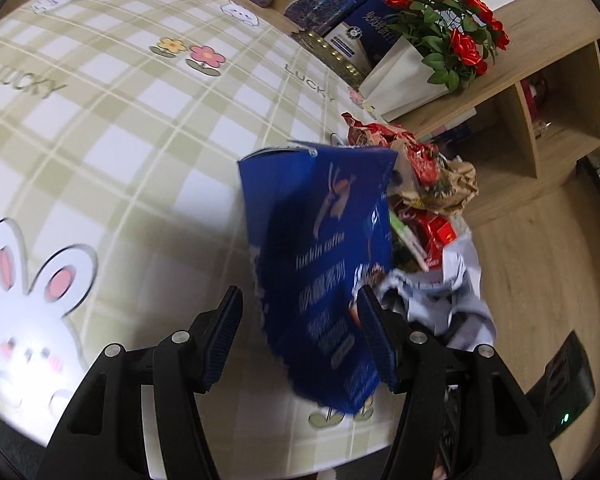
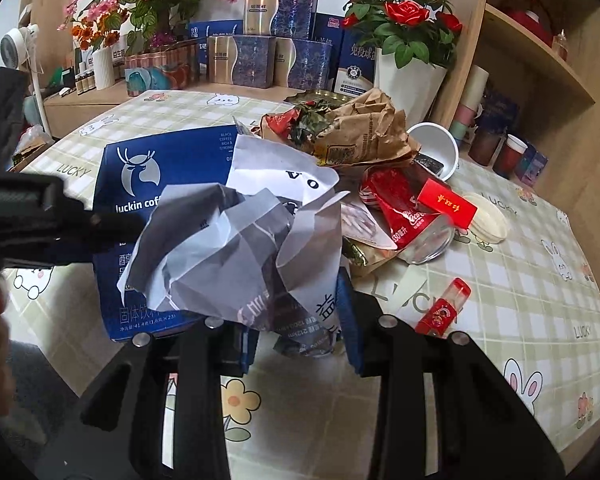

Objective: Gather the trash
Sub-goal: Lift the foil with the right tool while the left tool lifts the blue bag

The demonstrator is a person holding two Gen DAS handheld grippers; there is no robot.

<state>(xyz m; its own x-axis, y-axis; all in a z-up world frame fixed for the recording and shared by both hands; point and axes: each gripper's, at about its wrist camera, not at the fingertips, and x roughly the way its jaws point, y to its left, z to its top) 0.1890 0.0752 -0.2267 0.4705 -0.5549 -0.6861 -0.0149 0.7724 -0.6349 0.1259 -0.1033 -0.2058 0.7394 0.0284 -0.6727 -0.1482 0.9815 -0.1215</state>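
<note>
A blue luckin coffee box (image 1: 324,264) stands on edge on the checked tablecloth; it also shows in the right wrist view (image 2: 168,168). My left gripper (image 1: 300,340) is open, its fingers wide on either side of the box's near end. My right gripper (image 2: 296,340) has its fingers around a crumpled white and grey paper (image 2: 240,248), whose lower part sits between them. Behind lies a trash pile: crumpled brown paper bag (image 2: 364,132), red Coca-Cola wrapper (image 2: 400,208), red card (image 2: 448,202), white paper cup (image 2: 436,148) and a red lighter (image 2: 444,308).
Blue and gold gift boxes (image 2: 260,52) and a rose pot in white wrapping (image 2: 408,72) stand at the table's back. Wooden shelves (image 2: 540,64) with cups are on the right. A black device (image 1: 564,392) sits on the wooden floor.
</note>
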